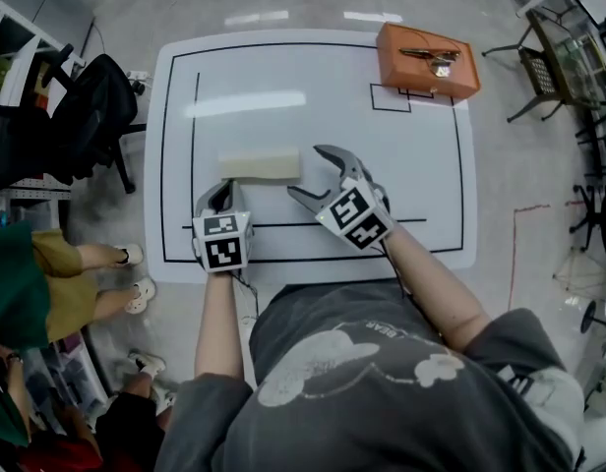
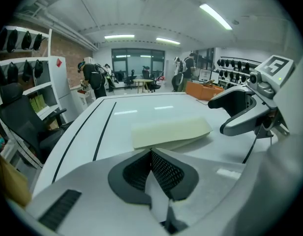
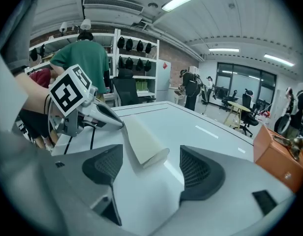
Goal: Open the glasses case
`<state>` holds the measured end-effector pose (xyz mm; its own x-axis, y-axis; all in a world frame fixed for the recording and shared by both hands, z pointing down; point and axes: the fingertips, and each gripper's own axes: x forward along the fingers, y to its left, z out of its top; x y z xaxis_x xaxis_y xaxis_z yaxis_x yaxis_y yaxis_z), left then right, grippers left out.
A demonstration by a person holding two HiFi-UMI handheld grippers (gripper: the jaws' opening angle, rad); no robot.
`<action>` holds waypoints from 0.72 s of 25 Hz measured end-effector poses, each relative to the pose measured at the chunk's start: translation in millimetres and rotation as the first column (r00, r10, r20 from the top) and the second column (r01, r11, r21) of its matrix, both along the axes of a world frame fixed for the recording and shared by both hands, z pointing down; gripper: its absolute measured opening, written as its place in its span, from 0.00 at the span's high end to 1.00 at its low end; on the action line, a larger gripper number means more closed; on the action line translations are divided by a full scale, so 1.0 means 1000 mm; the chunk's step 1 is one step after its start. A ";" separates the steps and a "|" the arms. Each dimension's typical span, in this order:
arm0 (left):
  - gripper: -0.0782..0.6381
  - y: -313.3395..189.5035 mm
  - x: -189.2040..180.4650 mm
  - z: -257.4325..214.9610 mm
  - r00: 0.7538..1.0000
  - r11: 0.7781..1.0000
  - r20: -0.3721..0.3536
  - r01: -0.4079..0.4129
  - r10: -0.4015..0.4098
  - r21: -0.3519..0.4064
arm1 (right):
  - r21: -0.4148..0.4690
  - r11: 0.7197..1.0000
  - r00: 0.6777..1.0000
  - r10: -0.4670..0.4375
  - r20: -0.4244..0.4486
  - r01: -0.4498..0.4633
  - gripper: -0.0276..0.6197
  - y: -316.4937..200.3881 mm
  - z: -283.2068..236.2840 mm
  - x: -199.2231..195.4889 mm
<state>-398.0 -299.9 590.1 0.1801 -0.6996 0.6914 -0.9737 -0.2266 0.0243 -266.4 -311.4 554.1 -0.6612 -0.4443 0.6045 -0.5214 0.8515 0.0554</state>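
A cream glasses case (image 1: 260, 163) lies closed and flat on the white table (image 1: 313, 77), long side across. My left gripper (image 1: 222, 196) sits just in front of its left end, jaws shut with nothing between them; the case (image 2: 168, 132) lies a short way beyond the closed pads (image 2: 159, 170). My right gripper (image 1: 313, 173) stands open at the case's right end, one finger curving past the corner, not touching. In the right gripper view the case (image 3: 141, 144) lies beyond the gap between the two pads (image 3: 198, 170), its end pointing at the gap.
An orange box (image 1: 427, 61) with metal items on top stands at the table's far right corner. Black lines mark the tabletop. A black office chair (image 1: 82, 116) and a standing person (image 1: 47, 283) are to the left of the table.
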 end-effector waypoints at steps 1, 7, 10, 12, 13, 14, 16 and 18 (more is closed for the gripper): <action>0.89 0.000 0.000 -0.001 1.000 1.000 -0.005 0.003 -0.003 0.004 | 0.005 1.000 1.000 -0.018 -0.015 0.018 0.42 0.000 0.004 -0.002; 0.89 0.002 -0.002 0.003 1.000 1.000 -0.024 0.014 -0.015 -0.024 | 0.080 0.990 0.987 -0.107 -0.122 0.117 0.42 -0.011 0.020 -0.009; 0.89 0.003 -0.001 0.003 1.000 0.999 -0.017 0.013 -0.014 -0.031 | 0.098 0.982 0.975 -0.146 -0.166 0.163 0.42 -0.012 0.025 -0.012; 0.89 0.002 0.000 0.003 1.000 0.999 -0.014 0.008 -0.009 -0.034 | 0.108 0.976 0.968 -0.168 -0.188 0.190 0.44 -0.012 0.027 -0.014; 0.89 0.002 0.000 0.003 1.000 0.999 -0.014 0.006 -0.006 -0.032 | 0.115 0.972 0.963 -0.179 -0.201 0.204 0.47 -0.012 0.028 -0.015; 0.89 0.001 0.000 0.003 1.000 1.000 -0.015 0.004 -0.005 -0.030 | 0.123 0.968 0.957 -0.190 -0.219 0.221 0.51 -0.011 0.029 -0.016; 0.89 0.001 -0.001 0.004 1.000 1.000 -0.013 0.003 -0.003 -0.029 | 0.136 0.959 0.945 -0.210 -0.252 0.250 0.55 -0.011 0.032 -0.017; 0.89 0.001 -0.001 0.003 1.000 0.999 -0.007 -0.001 0.001 -0.033 | 0.134 0.955 0.938 -0.223 -0.265 0.265 0.55 -0.011 0.033 -0.017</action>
